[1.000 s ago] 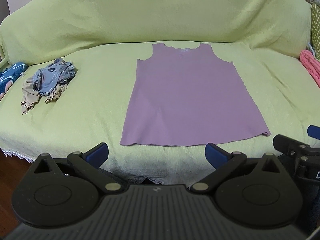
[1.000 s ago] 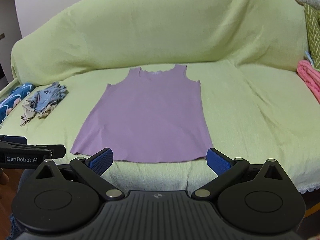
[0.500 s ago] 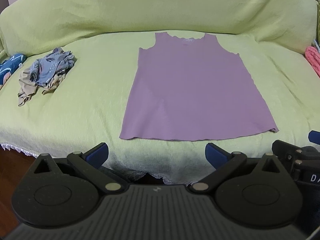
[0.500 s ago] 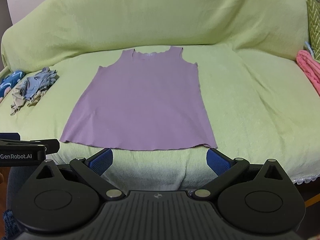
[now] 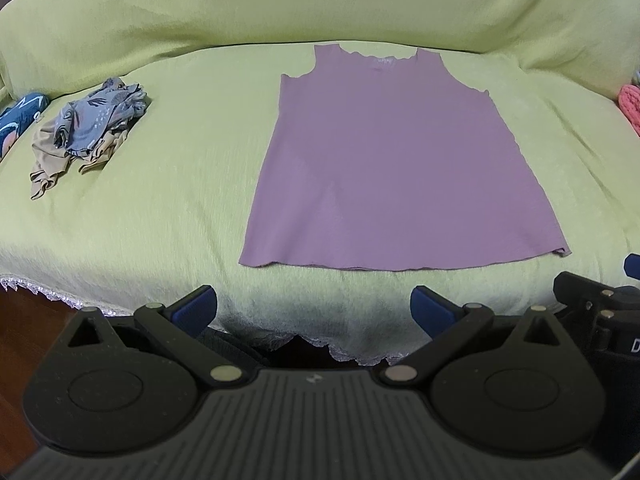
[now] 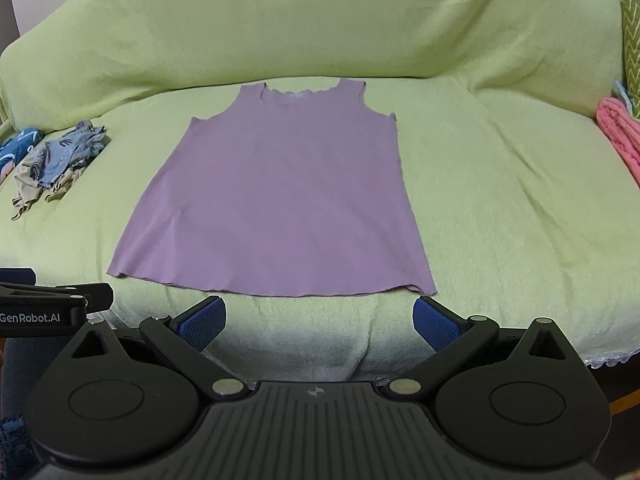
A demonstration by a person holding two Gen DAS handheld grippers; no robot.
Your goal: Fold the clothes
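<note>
A mauve sleeveless top (image 5: 396,168) (image 6: 280,200) lies spread flat on the green-covered sofa seat (image 5: 180,184) (image 6: 500,200), neck toward the backrest, hem toward me. My left gripper (image 5: 314,308) hovers open just short of the hem, in front of its left half. My right gripper (image 6: 320,320) is open too, just below the hem's right half. Nothing is between either pair of blue pads. Each gripper shows at the edge of the other's view: the right one (image 5: 600,312), the left one (image 6: 48,308).
A crumpled grey-blue and tan pile of clothes (image 5: 88,128) (image 6: 56,164) lies at the seat's left, beside a blue patterned item (image 5: 18,116). A pink knit piece (image 6: 620,136) rests at the right end. The sofa's lace-trimmed front edge (image 5: 352,352) drops to dark floor.
Both grippers have moved closer to the sofa and over the front edge, so the top looms larger and its hem sits nearer the pads. Jaws stay open.
</note>
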